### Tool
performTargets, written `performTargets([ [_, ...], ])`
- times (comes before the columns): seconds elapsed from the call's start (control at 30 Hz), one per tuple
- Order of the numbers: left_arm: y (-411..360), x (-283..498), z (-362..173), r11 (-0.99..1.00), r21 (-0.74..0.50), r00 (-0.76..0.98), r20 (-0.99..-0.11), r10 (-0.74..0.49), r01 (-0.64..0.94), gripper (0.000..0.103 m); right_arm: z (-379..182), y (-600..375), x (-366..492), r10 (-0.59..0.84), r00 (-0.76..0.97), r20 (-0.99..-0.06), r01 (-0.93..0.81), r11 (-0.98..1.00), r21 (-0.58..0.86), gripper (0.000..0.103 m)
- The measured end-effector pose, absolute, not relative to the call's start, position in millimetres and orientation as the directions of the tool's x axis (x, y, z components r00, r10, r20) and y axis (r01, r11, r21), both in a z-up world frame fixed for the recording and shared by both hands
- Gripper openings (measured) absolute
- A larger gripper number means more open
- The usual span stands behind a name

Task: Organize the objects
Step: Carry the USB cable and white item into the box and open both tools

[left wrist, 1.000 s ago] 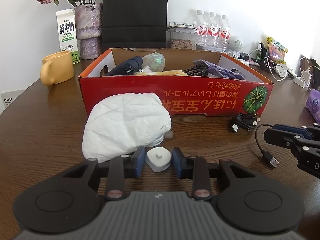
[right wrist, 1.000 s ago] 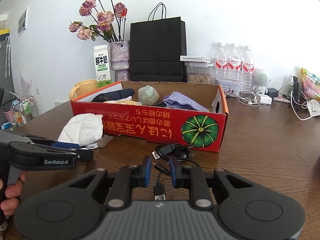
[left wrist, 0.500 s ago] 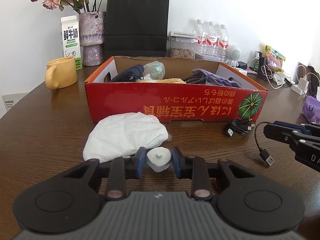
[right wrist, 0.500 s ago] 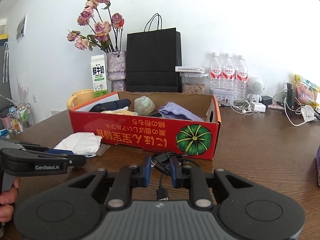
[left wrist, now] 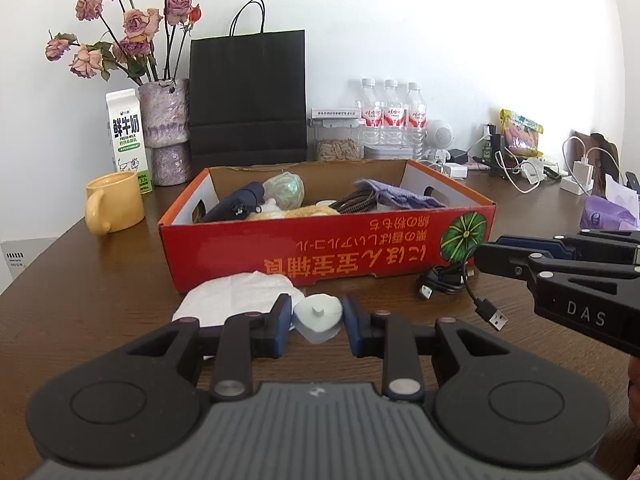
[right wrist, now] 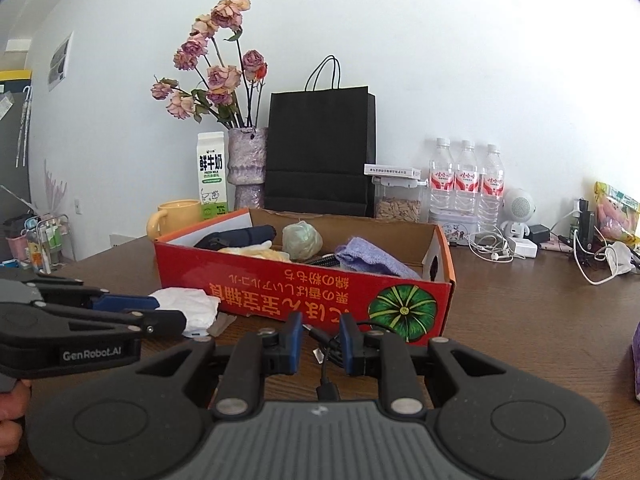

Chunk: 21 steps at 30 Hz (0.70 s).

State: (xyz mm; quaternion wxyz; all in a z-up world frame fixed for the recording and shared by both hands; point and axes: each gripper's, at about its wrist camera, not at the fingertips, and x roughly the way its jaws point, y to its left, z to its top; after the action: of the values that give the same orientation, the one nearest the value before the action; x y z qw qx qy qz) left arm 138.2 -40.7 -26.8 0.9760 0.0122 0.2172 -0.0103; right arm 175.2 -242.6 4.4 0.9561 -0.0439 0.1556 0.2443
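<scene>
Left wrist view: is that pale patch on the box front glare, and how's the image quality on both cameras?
Left wrist view: a washed-out smear on the red box front hides the print there, likely glare; fisheye bends the table edge, wall blown out white. Right wrist view: box print reads clean, cable sharp between the fingers, dark corner vignetting.

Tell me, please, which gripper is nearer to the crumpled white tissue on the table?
Left. The left gripper sits right beside the crumpled white tissue, its left finger overlapping it. The right gripper is off to the right, over the black USB cable.
</scene>
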Motion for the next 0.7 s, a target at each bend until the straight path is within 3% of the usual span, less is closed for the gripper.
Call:
performTargets([
  [0.43, -36, 164, 22, 0.999, -0.019, 0.953, -0.303, -0.031, 0.027, 0.029, 52, -221, 196, 0.488, 0.854, -0.18, -0.501, 0.865, -0.034, 0.019],
  [0.7, -27, 206, 44, 0.999, -0.045, 0.967, -0.256, 0.001, -0.013, 0.029, 72, -202, 238, 0.482, 0.864, -0.143, -0.49, 0.872, -0.022, 0.019],
])
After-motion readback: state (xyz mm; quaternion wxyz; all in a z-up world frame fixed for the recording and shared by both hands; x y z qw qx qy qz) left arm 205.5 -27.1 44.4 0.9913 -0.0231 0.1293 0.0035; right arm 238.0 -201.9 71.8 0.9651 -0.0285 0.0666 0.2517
